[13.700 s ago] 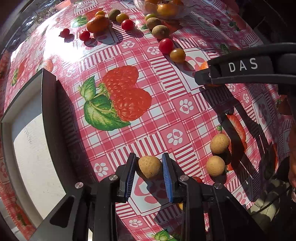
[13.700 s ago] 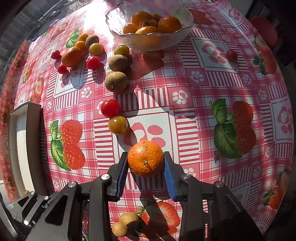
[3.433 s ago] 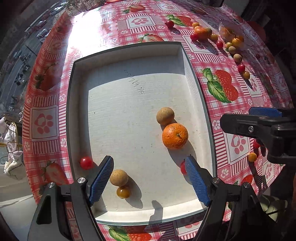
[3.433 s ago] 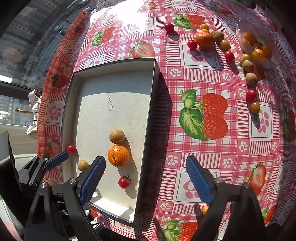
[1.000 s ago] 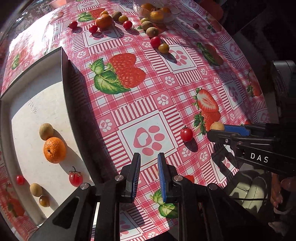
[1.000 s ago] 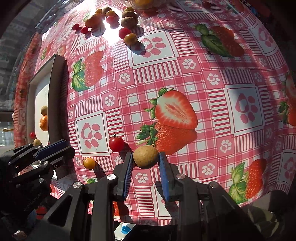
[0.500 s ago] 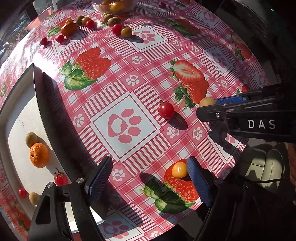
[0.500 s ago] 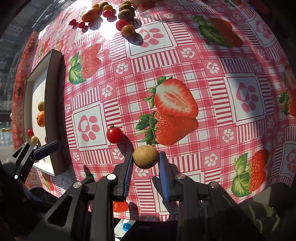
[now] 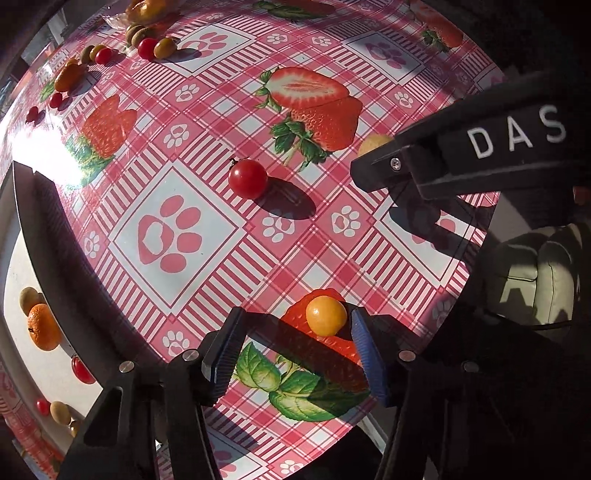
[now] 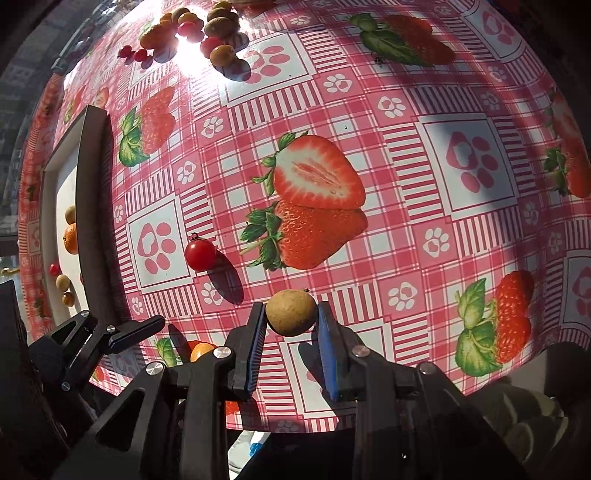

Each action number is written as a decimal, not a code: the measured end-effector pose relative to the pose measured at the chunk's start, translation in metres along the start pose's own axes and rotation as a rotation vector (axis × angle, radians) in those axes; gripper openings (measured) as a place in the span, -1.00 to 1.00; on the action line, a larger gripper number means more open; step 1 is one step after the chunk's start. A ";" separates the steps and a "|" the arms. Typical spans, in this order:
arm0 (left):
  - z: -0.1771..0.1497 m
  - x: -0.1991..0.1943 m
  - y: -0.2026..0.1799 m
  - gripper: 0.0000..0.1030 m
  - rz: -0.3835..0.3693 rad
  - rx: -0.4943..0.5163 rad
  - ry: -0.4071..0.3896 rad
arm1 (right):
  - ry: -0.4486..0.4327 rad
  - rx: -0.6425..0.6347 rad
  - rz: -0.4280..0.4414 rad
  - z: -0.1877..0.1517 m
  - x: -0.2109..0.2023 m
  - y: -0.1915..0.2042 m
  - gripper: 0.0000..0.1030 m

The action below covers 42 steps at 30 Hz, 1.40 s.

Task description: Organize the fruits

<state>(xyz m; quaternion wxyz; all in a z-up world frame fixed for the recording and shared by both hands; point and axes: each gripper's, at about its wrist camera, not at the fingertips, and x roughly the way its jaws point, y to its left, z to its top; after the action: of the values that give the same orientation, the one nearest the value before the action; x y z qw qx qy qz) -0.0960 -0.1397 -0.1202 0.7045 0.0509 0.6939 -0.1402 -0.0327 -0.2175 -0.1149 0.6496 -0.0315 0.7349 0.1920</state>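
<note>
My left gripper is open, its fingers on either side of a yellow cherry tomato on the tablecloth near the table's front edge; the tomato sits close to the right finger. My right gripper is shut on a tan longan and holds it just above the cloth. It shows in the left wrist view at the right. A red cherry tomato lies between the grippers and the tray.
A white tray with dark walls stands at the left and holds an orange, longans and cherry tomatoes. Several loose fruits and a glass bowl lie at the far side. The table edge is close at the right.
My left gripper has moved in low over the yellow tomato and narrowed its jaws around it. The right gripper still holds the longan and has hardly moved.
</note>
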 end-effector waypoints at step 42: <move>-0.020 -0.032 0.068 0.05 -0.075 -0.246 -0.085 | -0.002 -0.089 -0.001 0.012 -0.003 0.055 -0.42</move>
<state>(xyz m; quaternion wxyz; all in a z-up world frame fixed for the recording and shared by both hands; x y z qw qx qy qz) -0.0971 -0.0654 -0.0977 0.7284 -0.0677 0.6768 -0.0824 -0.0368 -0.1636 -0.0993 0.6485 -0.0605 0.7250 0.2240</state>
